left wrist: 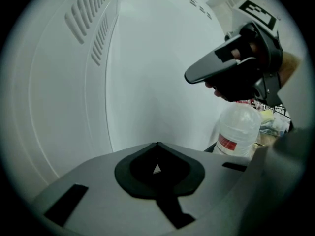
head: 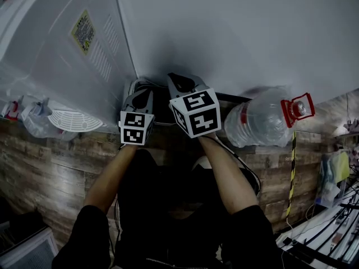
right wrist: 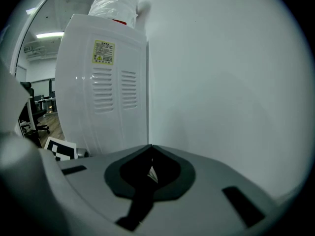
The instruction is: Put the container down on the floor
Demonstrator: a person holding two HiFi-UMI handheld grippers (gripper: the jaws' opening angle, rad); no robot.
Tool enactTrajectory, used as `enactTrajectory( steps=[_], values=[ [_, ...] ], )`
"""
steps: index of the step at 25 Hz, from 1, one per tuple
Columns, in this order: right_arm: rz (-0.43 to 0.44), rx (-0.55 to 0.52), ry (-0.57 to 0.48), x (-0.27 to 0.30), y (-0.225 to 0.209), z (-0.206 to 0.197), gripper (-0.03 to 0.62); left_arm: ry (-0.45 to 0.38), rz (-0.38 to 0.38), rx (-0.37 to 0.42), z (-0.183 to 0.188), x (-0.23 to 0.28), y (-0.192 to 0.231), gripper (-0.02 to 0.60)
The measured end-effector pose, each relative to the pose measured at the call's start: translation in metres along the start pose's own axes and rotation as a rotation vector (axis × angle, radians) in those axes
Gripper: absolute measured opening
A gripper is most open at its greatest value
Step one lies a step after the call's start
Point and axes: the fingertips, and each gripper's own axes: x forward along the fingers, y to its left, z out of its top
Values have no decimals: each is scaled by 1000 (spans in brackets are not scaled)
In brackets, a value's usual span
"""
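A white wall (head: 252,27) is filling the top of the head view, and a white water dispenser (head: 56,55) is standing against it at the left, showing vent slots and a yellow label (head: 83,32) on its side. Wood-patterned floor (head: 50,167) is running along the base of both. The person is reaching toward the wall with both forearms, sleeves dark.

The container (head: 261,125) - a large clear water bottle with a red band and a red handle (head: 297,109) at its neck - is resting on the floor at the right, close against the wall and apart from both grippers; the left gripper view is showing it upright.

The 2 grippers are hovering side by side near the foot of the wall, neither touching the bottle. The left gripper (left wrist: 157,145) is keeping its jaws pressed together with nothing between them, and the right gripper (right wrist: 150,147) is doing the same - jaws together, empty.

A crumpled plastic bag (head: 36,122) and a white slotted tray (head: 73,120) are lying by the dispenser, and a yellow-and-black striped strip (head: 291,172) is crossing the floor below the bottle.
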Motion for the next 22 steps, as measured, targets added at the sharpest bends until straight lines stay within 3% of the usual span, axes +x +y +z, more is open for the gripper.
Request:
enactTrajectory(
  steps=[9,22],
  values=[
    [-7,-7,19,2,0,-11,11,-10,-24,-10,0,0,-9,15],
    [56,-8,76,17,6,-35,11,-3,-16,-20,0,-9,-14,14]
  ],
)
